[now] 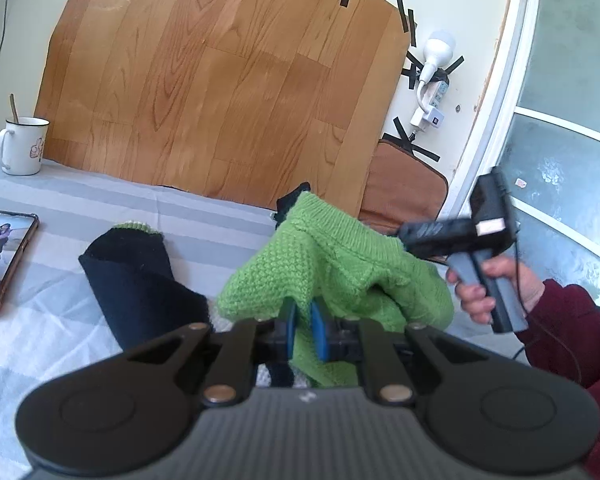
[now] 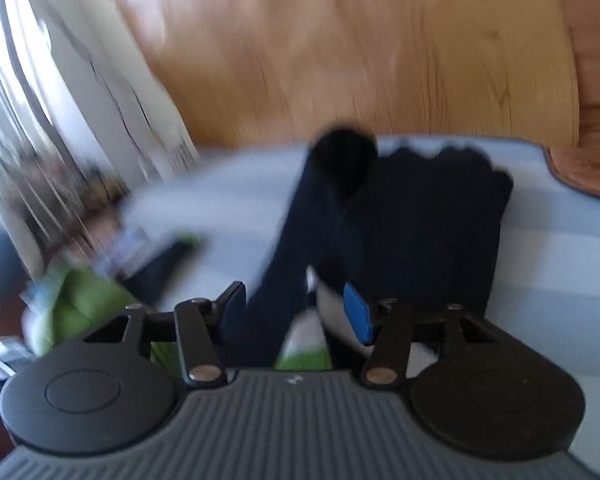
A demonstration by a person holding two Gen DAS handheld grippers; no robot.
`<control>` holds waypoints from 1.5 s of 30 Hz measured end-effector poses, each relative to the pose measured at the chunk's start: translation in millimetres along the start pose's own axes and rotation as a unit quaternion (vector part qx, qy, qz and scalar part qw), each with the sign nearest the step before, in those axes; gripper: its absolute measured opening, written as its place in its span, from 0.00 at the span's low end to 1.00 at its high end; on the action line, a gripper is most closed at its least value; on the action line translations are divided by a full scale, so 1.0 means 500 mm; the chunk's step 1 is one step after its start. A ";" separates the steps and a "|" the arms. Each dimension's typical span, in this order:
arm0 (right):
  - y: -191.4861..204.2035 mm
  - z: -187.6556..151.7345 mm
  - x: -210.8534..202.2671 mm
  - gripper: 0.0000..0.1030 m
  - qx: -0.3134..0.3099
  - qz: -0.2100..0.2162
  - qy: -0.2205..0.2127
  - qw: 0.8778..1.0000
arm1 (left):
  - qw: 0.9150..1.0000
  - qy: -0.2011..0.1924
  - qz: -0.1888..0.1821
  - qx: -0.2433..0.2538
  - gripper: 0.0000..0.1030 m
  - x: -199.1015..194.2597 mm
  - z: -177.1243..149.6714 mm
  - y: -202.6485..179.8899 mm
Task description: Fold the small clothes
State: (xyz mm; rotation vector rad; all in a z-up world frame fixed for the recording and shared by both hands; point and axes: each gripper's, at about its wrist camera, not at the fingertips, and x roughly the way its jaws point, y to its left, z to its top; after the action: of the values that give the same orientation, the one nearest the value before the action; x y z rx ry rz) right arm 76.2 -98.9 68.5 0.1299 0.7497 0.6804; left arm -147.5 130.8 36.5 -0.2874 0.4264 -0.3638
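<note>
- Between the blue fingers (image 1: pixel 288 320) of the left gripper (image 1: pixel 302 322), a fold of the green knitted garment (image 1: pixel 332 264) was pinched tight, the fingers nearly together with only the knit between them.
- Lifted by that grip, the green garment bunched up above the striped grey-and-white bed sheet (image 1: pixel 60 208), its ribbed hem running toward the right gripper (image 1: pixel 456 236).
- A black sleeve (image 1: pixel 140 276) with a pale green cuff trailed off to the left and lay on the sheet.
- In the left wrist view the right gripper showed from the side, gripped at its grey handle by a hand (image 1: pixel 496 280) in a dark red sleeve (image 1: pixel 568 336), just beside the garment's right edge.
- In the blurred right wrist view the right gripper's fingers (image 2: pixel 358 314) stood about half apart; black fabric (image 2: pixel 420 216) of the garment lay between and beyond them, but whether the fingers pressed on it I cannot tell.
- A patch of green knit (image 2: pixel 84 300) showed at the lower left of that view.
- Farther out, a phone (image 1: pixel 4 256) with a lit screen lay on the sheet at the left, and a white mug (image 1: pixel 22 146) holding a stick stood behind it.
- A wood-grain board (image 1: pixel 228 80) leaned against the wall behind the bed, with a white lamp (image 1: pixel 438 50) and a power strip taped up to its right.
</note>
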 end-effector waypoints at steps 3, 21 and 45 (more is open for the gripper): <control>-0.002 -0.019 0.014 0.10 -0.006 -0.058 -0.001 0.998 | 1.000 0.001 0.004 0.001 0.09 -0.004 -0.003 -0.004; -0.054 -0.306 -0.528 0.22 0.179 -0.193 -0.280 0.923 | 0.998 0.028 -0.048 0.033 0.13 0.070 0.005 -0.024; -0.055 -0.218 -0.184 0.74 0.077 0.165 0.012 0.983 | 0.988 0.064 -0.129 -0.055 1.00 0.141 0.084 0.067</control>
State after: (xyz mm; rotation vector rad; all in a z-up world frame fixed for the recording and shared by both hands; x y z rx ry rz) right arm -30.7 -190.3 33.0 0.3941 0.8115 0.9405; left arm -59.6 140.9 36.9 -0.4310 0.5378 -0.6153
